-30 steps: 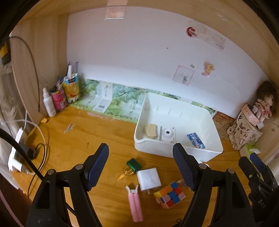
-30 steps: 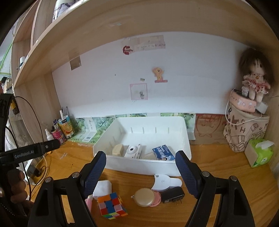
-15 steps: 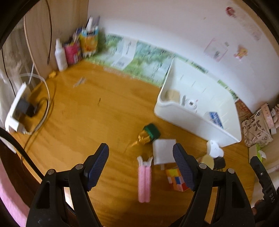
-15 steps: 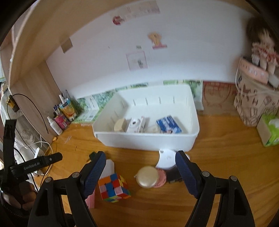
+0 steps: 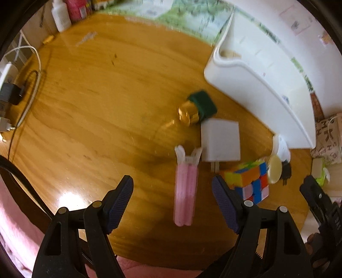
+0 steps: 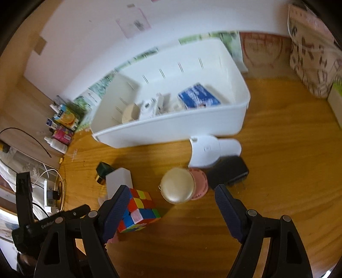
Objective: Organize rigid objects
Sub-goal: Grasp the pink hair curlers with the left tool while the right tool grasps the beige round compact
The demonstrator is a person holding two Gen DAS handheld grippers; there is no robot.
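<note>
Both tools are standing wide and empty: the left tool (image 5: 172,195) is hanging over the pink clip (image 5: 185,188), the right tool (image 6: 172,203) over the gold compact (image 6: 177,185), near the white bin (image 6: 171,130) on the bench (image 5: 96,107).

- Left wrist view blurred throughout; print on green paper (image 5: 188,15) at far edge unreadable.
- White bin (image 5: 256,85) interior mostly hidden behind near wall; only tan object (image 5: 229,53) peeks over rim.
- Bottle (image 5: 61,15) at far left cut off by top edge.
- Black plug (image 5: 285,171) mostly hidden behind gold disc (image 5: 274,169).
- Right wrist view: pink round item (image 6: 201,184) half covered by gold compact (image 6: 177,185).
- Blue box (image 6: 197,96) lettering smeared, illegible.
- Cube (image 6: 139,210) left side hidden behind left finger (image 6: 115,211).
- Patterned bag (image 6: 314,53) cropped at far right.
</note>
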